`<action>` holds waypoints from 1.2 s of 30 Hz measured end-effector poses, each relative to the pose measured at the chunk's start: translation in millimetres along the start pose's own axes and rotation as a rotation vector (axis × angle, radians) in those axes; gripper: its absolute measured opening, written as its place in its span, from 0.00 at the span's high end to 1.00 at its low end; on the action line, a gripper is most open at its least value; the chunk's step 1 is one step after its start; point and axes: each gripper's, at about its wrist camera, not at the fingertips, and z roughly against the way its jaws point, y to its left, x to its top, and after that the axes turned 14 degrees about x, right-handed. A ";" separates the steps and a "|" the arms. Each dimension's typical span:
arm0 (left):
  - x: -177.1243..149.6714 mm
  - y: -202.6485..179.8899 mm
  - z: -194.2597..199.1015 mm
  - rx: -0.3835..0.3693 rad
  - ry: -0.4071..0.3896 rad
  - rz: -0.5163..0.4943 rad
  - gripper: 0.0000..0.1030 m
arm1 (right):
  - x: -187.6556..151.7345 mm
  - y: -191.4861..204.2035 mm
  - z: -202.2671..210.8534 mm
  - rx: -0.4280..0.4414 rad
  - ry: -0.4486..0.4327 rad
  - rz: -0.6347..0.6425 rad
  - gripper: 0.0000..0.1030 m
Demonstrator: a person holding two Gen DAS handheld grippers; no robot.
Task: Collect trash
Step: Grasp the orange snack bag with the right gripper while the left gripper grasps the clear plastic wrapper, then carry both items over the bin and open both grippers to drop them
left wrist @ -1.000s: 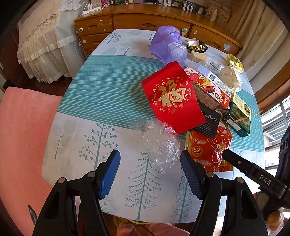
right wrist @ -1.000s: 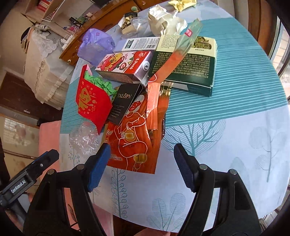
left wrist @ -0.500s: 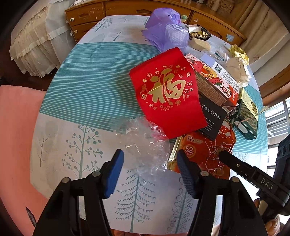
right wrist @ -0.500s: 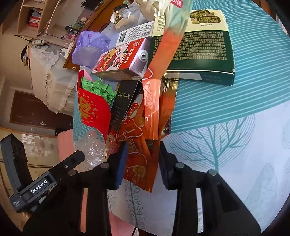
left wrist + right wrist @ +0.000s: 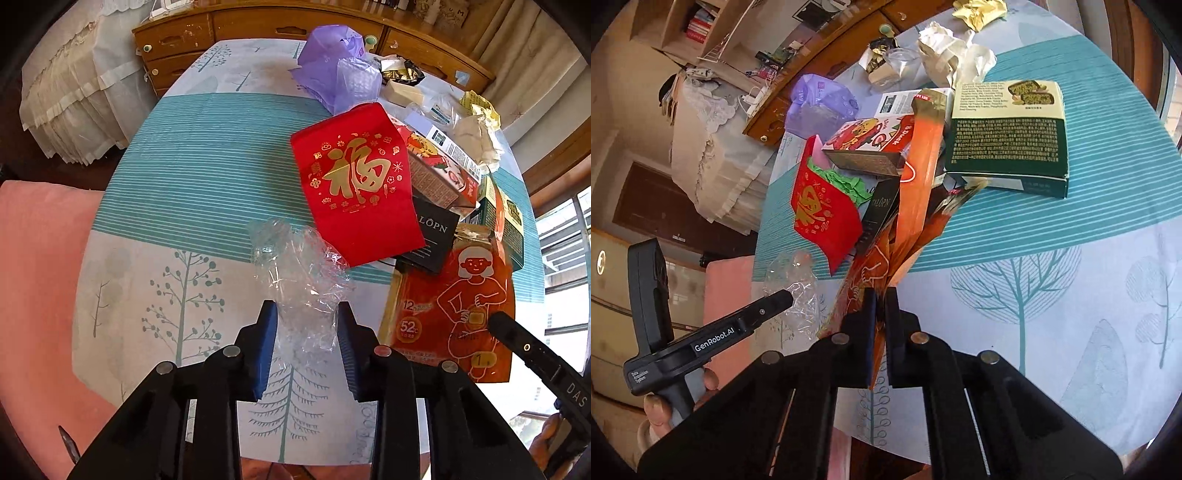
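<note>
A crumpled clear plastic wrap (image 5: pixel 299 280) lies on the table near the front edge. My left gripper (image 5: pixel 304 325) has its blue pads on either side of the wrap's near end, still a hand's width apart. The wrap also shows in the right wrist view (image 5: pixel 798 280). My right gripper (image 5: pixel 881 317) is shut on the edge of an orange foil packet (image 5: pixel 916 192) and lifts it off the table. The same packet (image 5: pixel 461 302) shows in the left wrist view with the right gripper's tip on it.
A red envelope bag (image 5: pixel 354 177), black card (image 5: pixel 428 236), juice carton (image 5: pixel 871 147), green box (image 5: pixel 1008 136), purple bag (image 5: pixel 336 70) and crumpled papers (image 5: pixel 945 44) crowd the round table (image 5: pixel 1071 295). A wooden dresser (image 5: pixel 280 22) stands behind. A pink cushion (image 5: pixel 33 277) lies left.
My right gripper closed on the orange packet and raised it. My left gripper moved forward and narrowed around the clear wrap.
</note>
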 end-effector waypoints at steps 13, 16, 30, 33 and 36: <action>-72.6 39.0 66.2 -0.057 -0.051 -0.018 0.70 | -79.0 58.6 42.2 -0.048 0.042 0.193 1.00; -96.5 47.1 80.4 -0.092 -0.057 -0.052 0.71 | -106.8 73.4 50.4 -0.066 0.033 0.219 1.00; -253.0 107.4 101.2 -0.277 -0.055 -0.261 0.71 | -293.6 137.7 76.9 -0.139 -0.011 0.225 1.00; -285.1 112.3 86.1 -0.272 -0.011 -0.292 0.71 | -334.5 134.6 72.3 -0.156 0.010 0.203 1.00; -313.2 111.9 67.9 -0.261 0.037 -0.323 0.71 | -367.3 123.6 65.1 -0.176 0.034 0.169 1.00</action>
